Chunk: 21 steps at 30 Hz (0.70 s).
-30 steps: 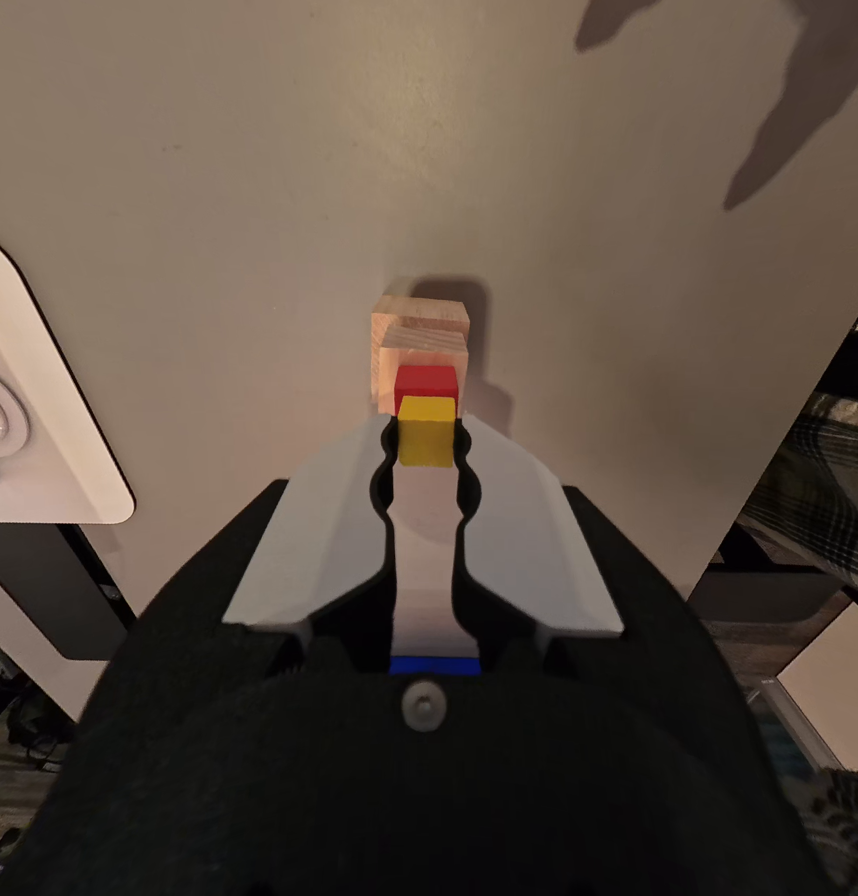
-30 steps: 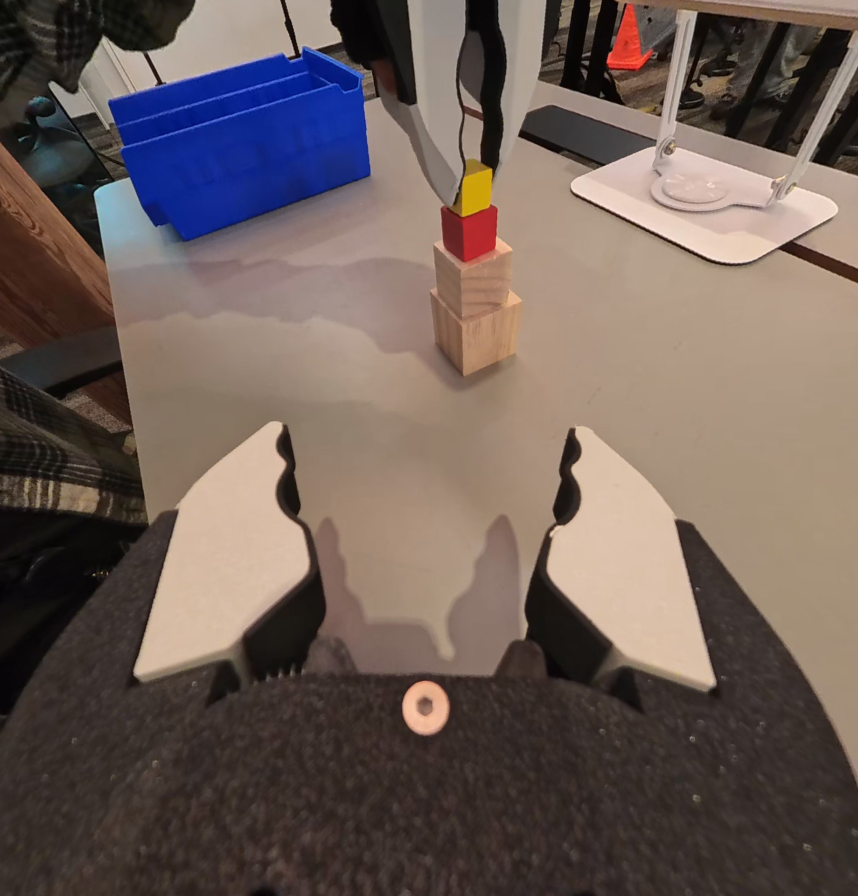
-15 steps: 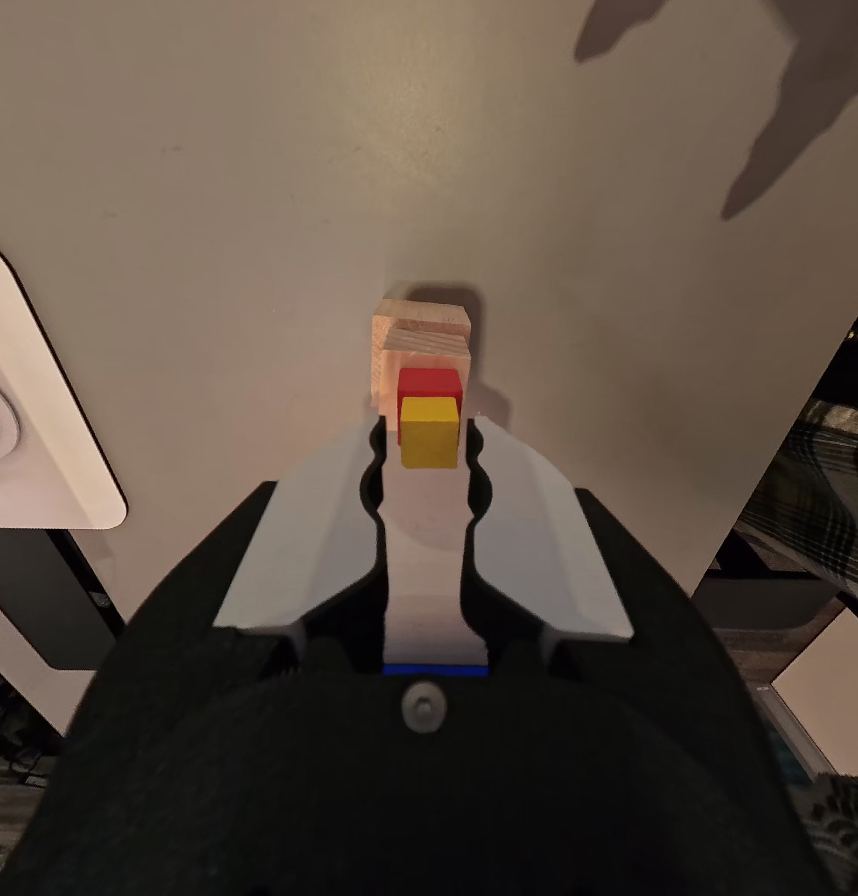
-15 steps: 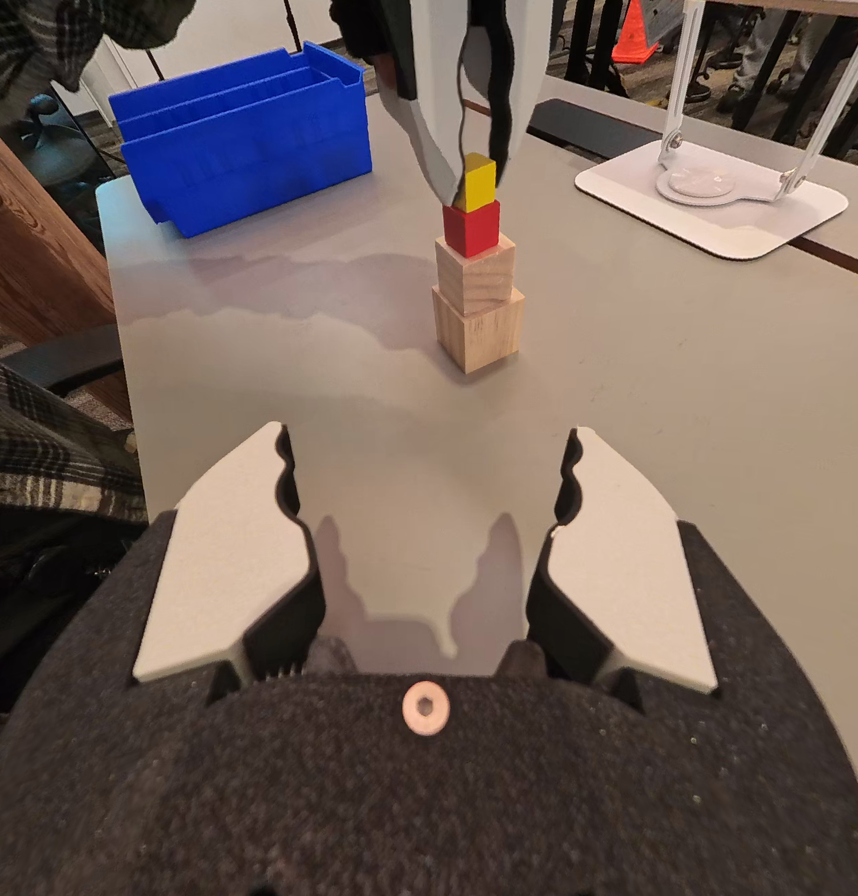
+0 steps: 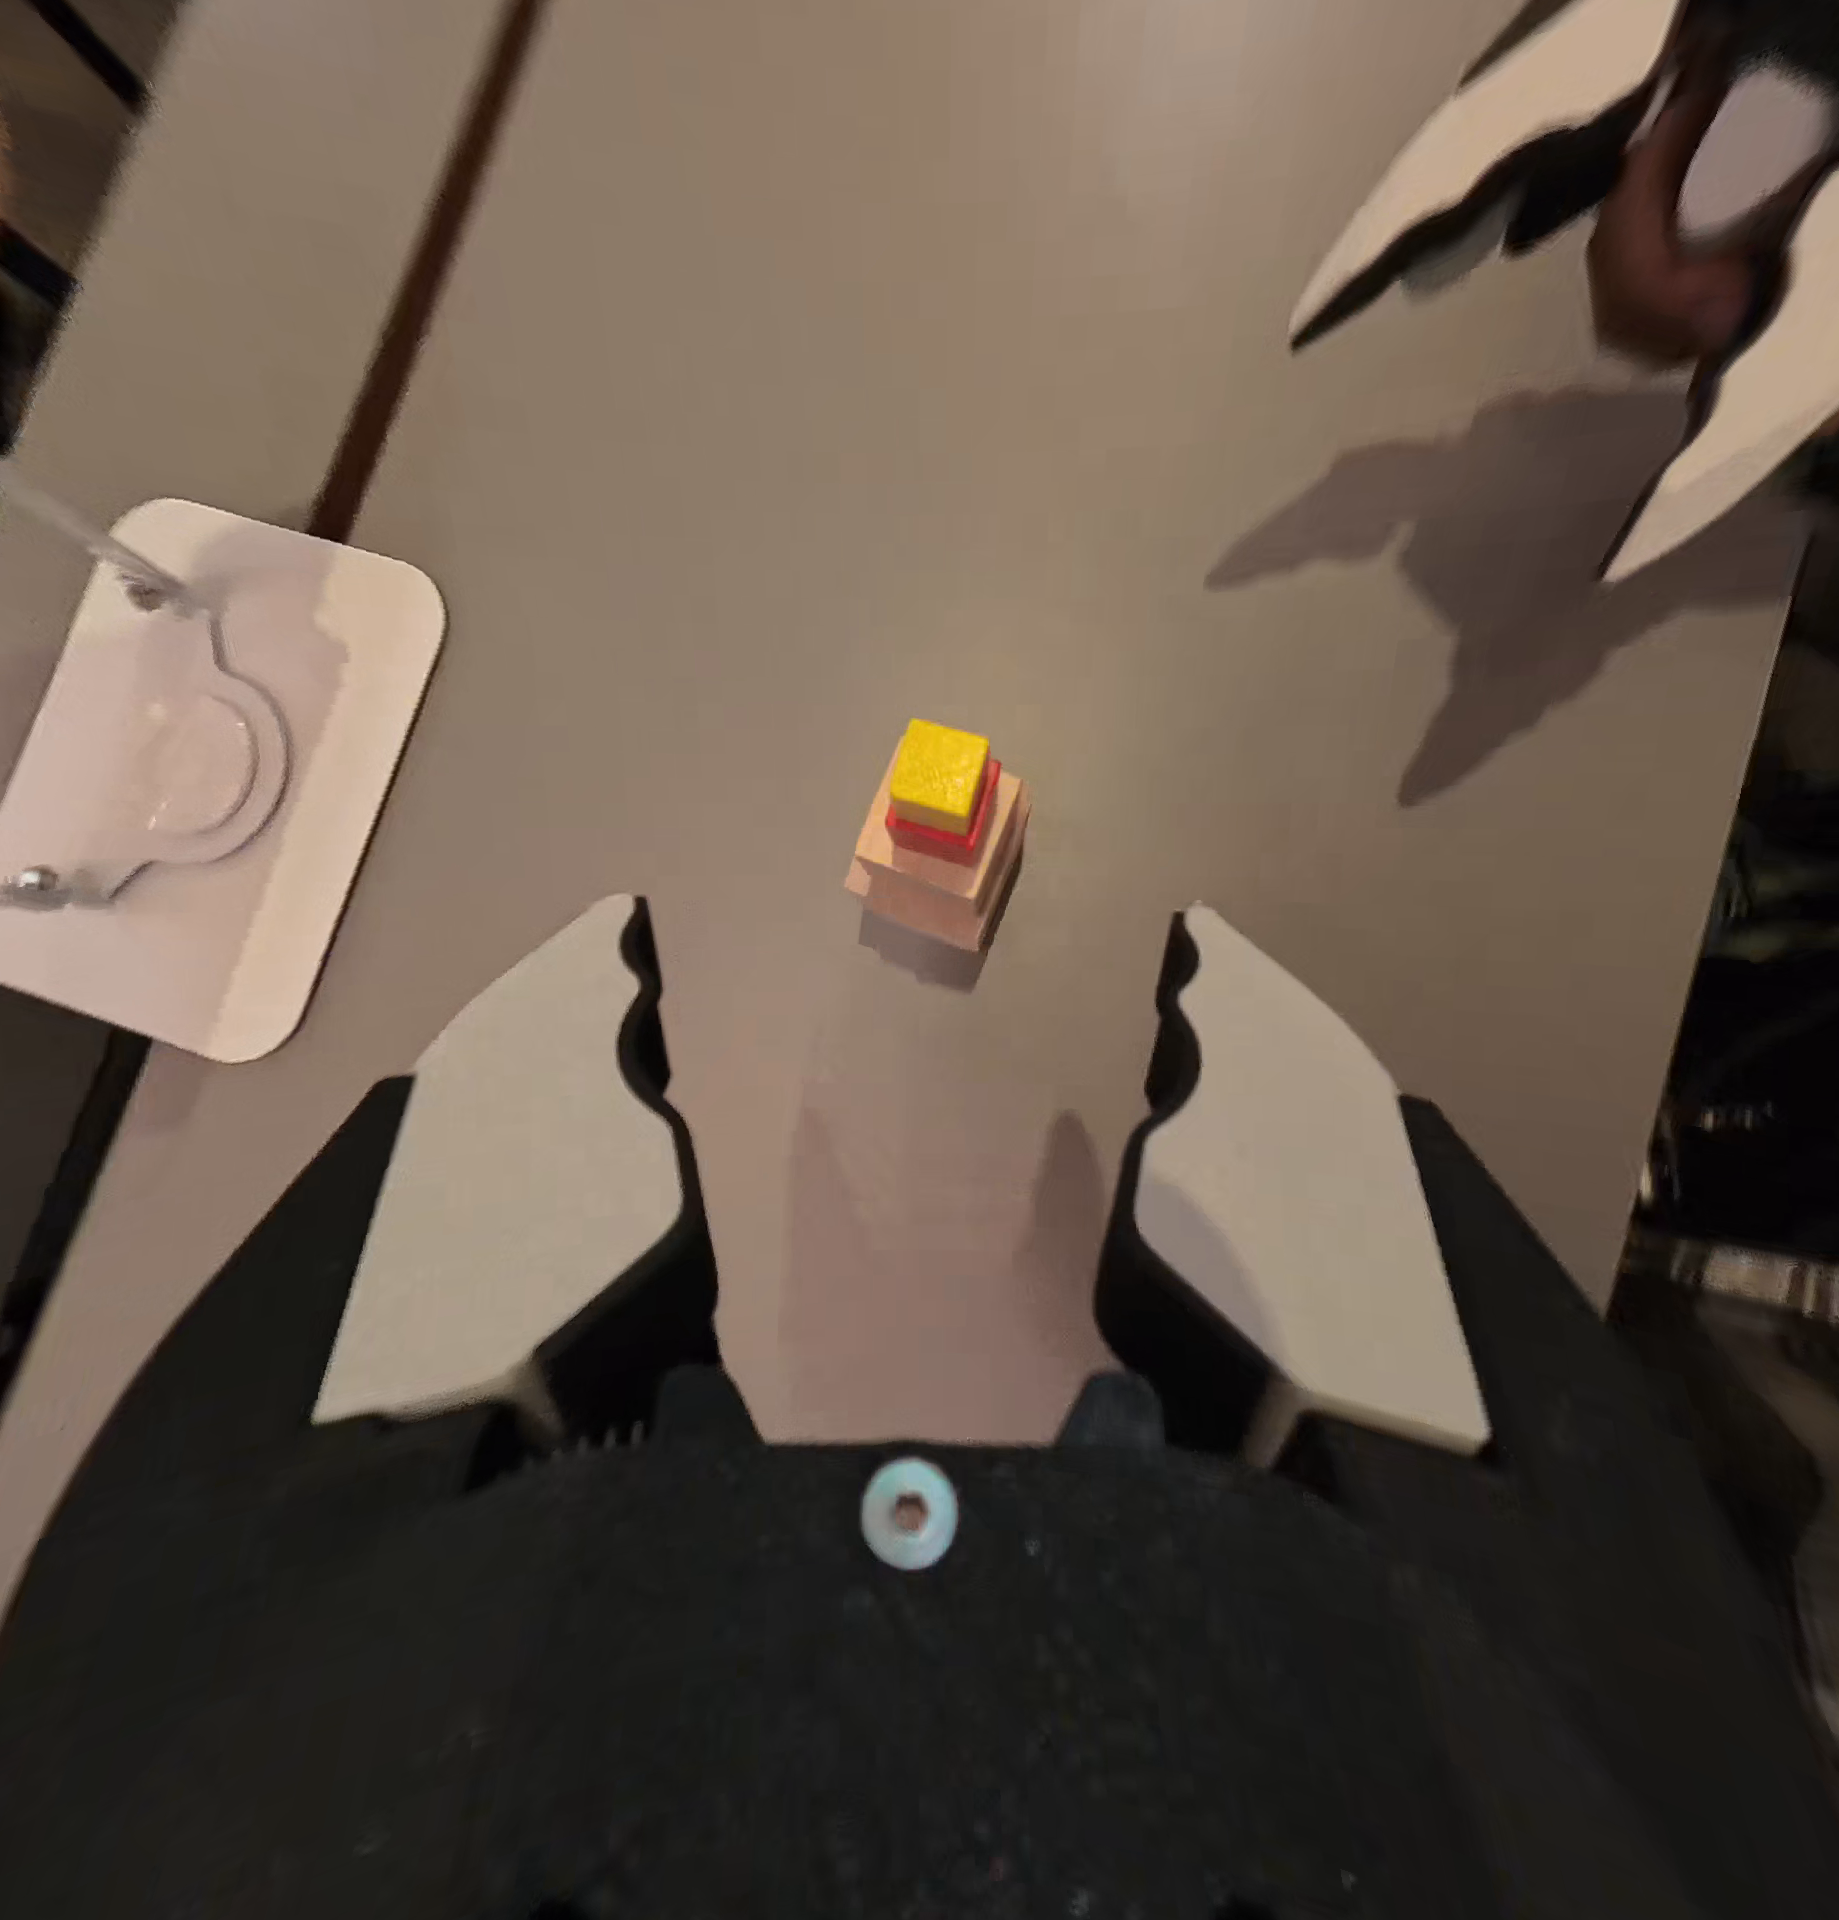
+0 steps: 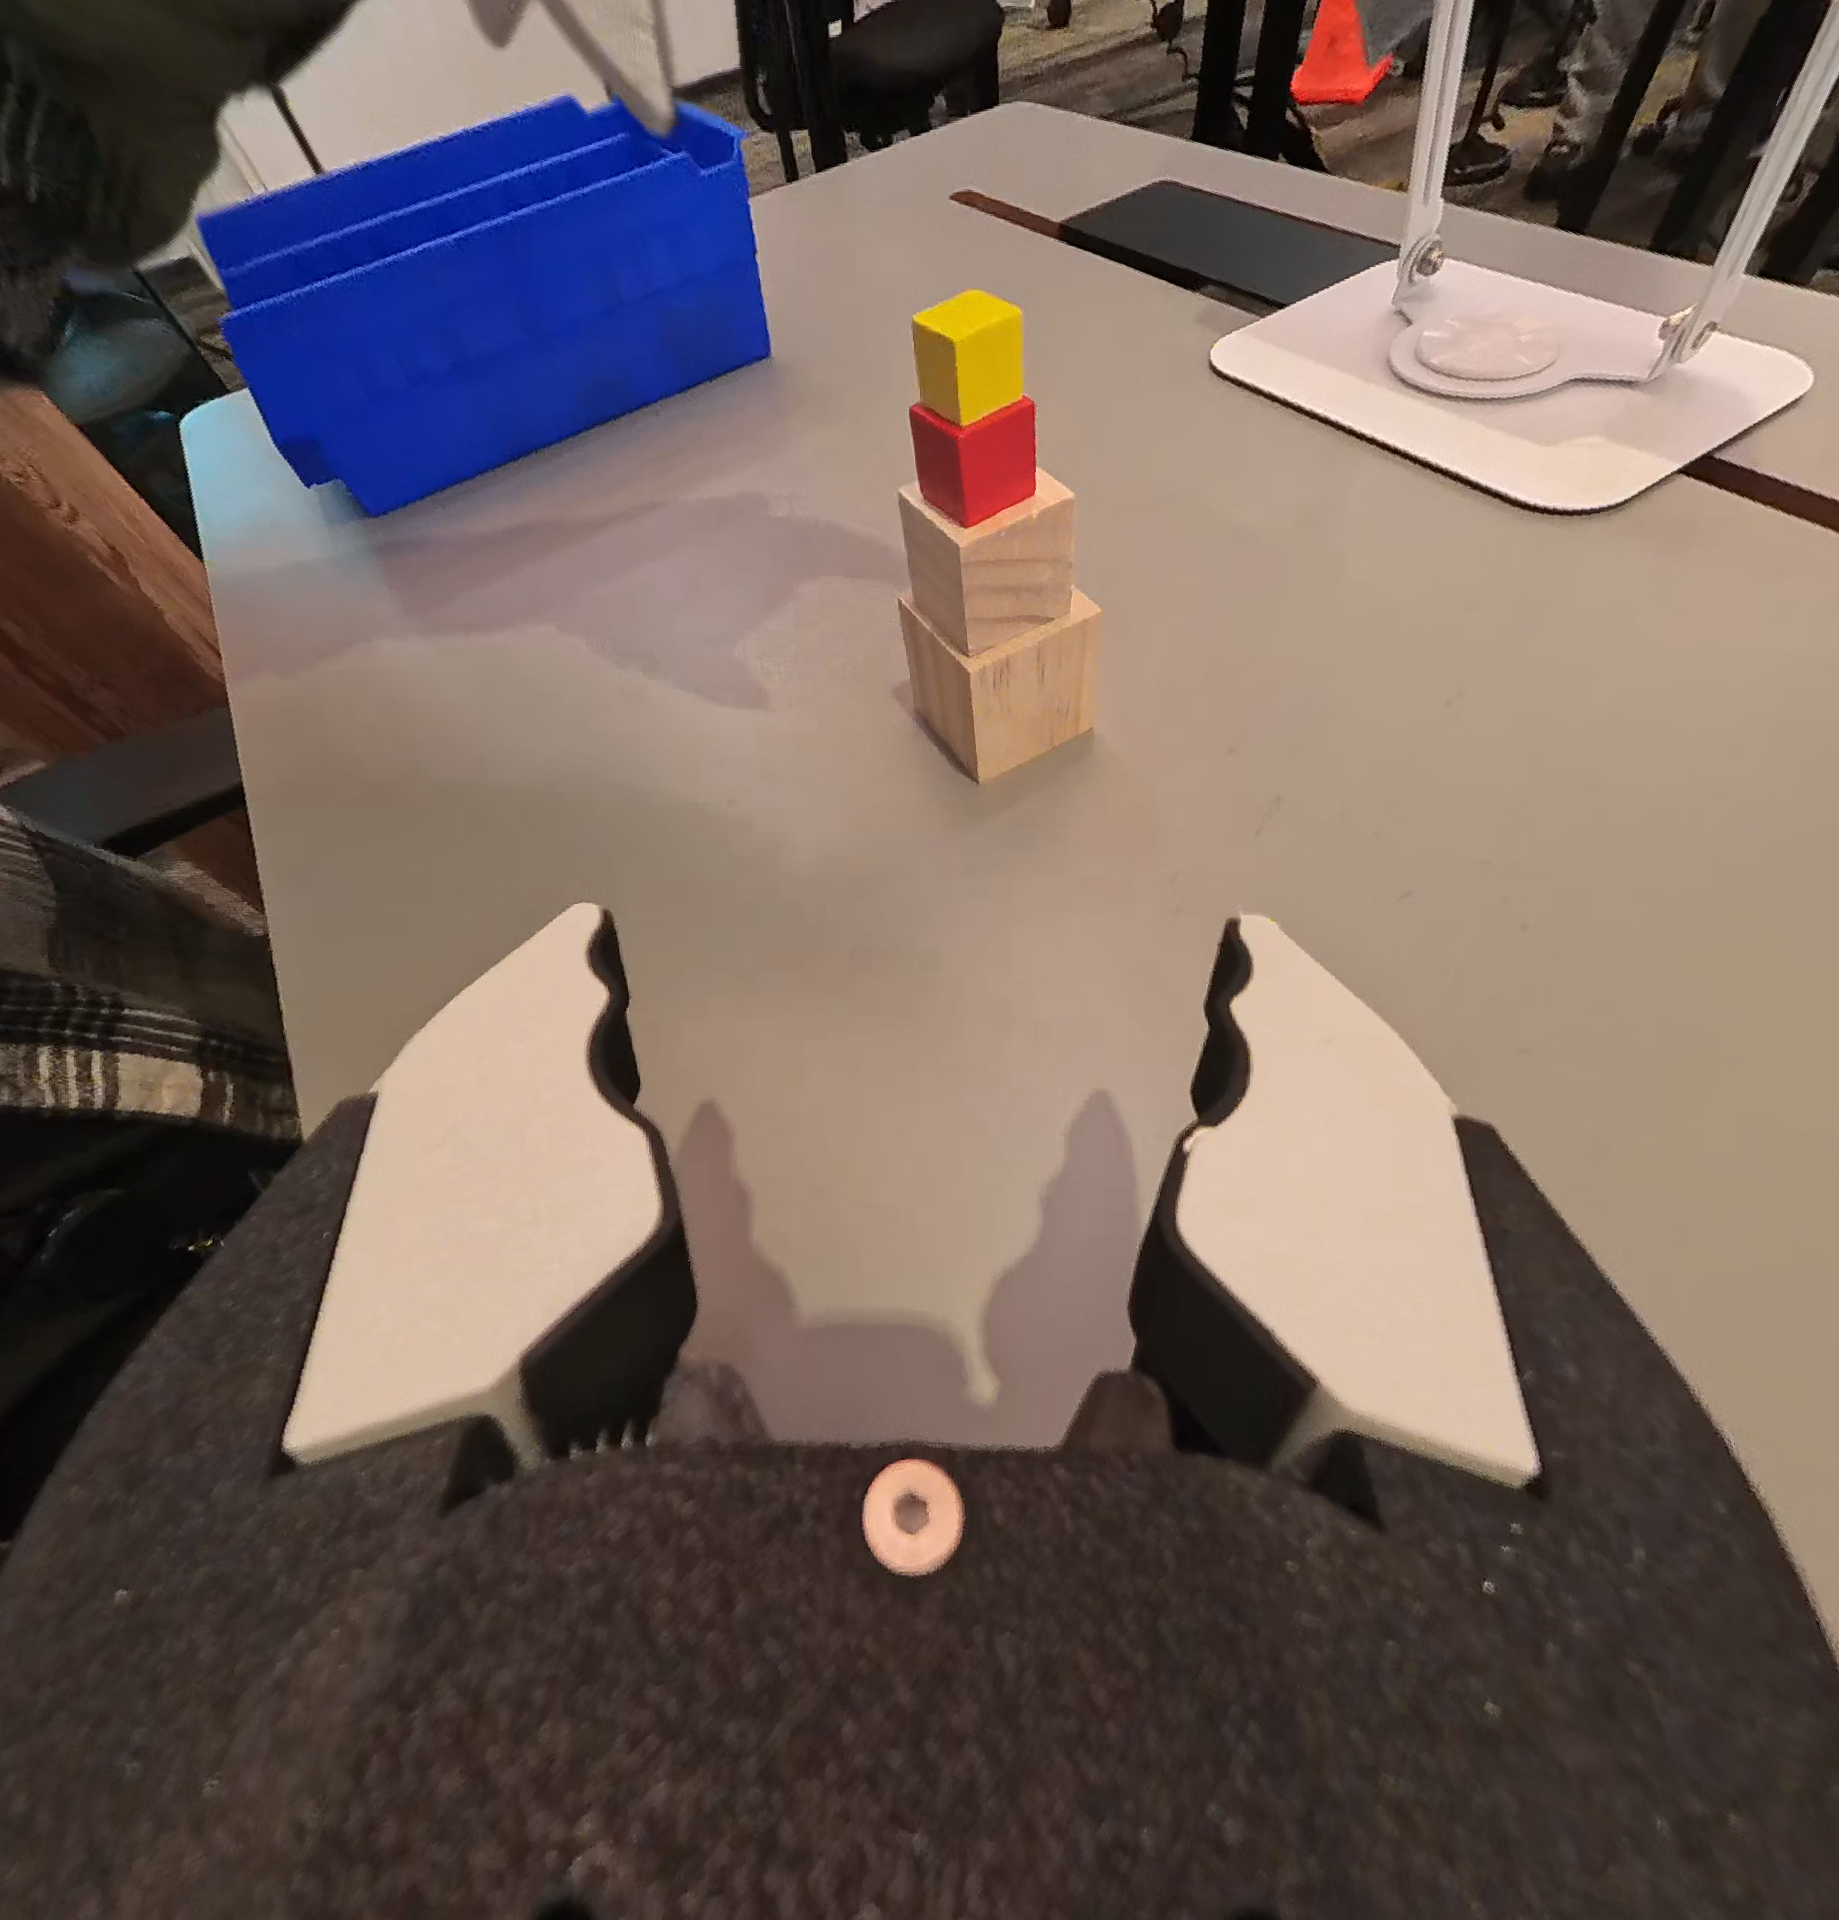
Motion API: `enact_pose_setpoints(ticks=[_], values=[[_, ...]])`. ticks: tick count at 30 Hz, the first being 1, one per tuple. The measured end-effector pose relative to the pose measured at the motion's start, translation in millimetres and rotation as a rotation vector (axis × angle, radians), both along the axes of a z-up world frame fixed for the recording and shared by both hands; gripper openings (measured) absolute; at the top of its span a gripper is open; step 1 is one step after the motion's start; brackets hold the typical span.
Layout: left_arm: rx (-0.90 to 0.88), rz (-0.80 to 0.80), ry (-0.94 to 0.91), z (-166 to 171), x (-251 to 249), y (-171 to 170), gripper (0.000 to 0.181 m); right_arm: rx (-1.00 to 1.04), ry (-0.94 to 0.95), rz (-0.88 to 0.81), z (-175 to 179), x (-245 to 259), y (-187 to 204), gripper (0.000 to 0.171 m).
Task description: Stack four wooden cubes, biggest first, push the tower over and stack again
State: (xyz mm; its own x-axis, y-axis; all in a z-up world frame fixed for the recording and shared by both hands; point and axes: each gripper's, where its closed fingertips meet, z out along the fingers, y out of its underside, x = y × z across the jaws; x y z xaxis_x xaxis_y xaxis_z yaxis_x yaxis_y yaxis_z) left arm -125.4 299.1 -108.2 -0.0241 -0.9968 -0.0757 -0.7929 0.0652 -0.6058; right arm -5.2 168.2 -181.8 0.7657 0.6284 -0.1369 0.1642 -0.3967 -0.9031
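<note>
Four-cube tower (image 6: 993, 540) complete, yellow cube (image 6: 967, 355) on top; push-over and restack left. Left gripper (image 5: 904, 966) and right gripper (image 6: 915, 977) wide open, empty.

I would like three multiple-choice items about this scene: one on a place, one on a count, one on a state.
1. Where does the yellow cube sit?
A. on the table beside the tower
B. on the red cube, at the top of the tower
C. inside the blue bin

2. How many cubes does the tower hold?
A. two
B. three
C. four

3. What state is the left gripper in?
A. open and empty, above the tower
B. shut on the yellow cube
C. shut on the red cube

Answers:
1. B: in the right wrist view the yellow cube rests on the red one, above two plain wooden cubes.
2. C: yellow, red, the smaller plain cube and the larger plain cube stand one on another.
3. A: in the left wrist view its fingers stand wide apart with nothing between them, and the tower lies below.
</note>
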Motion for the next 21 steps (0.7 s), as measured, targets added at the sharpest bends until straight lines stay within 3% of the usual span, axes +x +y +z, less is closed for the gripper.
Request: enact_pose_setpoints(ticks=[4,9,15,21], values=[[-0.01,0.16,-0.285,-4.7,-36.8,-12.1,0.1,-0.038,0.002,-0.026,-9.0,0.4,4.9,0.105],[-0.119,0.285,-0.605,-12.1,-79.0,-41.5,0.098,-0.135,0.001,-0.118,-26.0,4.3,14.6,0.104],[-0.083,0.37,-0.681,-24.7,-112.2,-43.8,0.111,-0.346,-0.008,-0.249,-50.4,4.9,26.0,0.099],[-0.002,0.415,-0.76,-7.9,-137.6,-36.4,0.114,-0.467,-0.073,-0.414,-54.7,13.8,38.8,0.107]])
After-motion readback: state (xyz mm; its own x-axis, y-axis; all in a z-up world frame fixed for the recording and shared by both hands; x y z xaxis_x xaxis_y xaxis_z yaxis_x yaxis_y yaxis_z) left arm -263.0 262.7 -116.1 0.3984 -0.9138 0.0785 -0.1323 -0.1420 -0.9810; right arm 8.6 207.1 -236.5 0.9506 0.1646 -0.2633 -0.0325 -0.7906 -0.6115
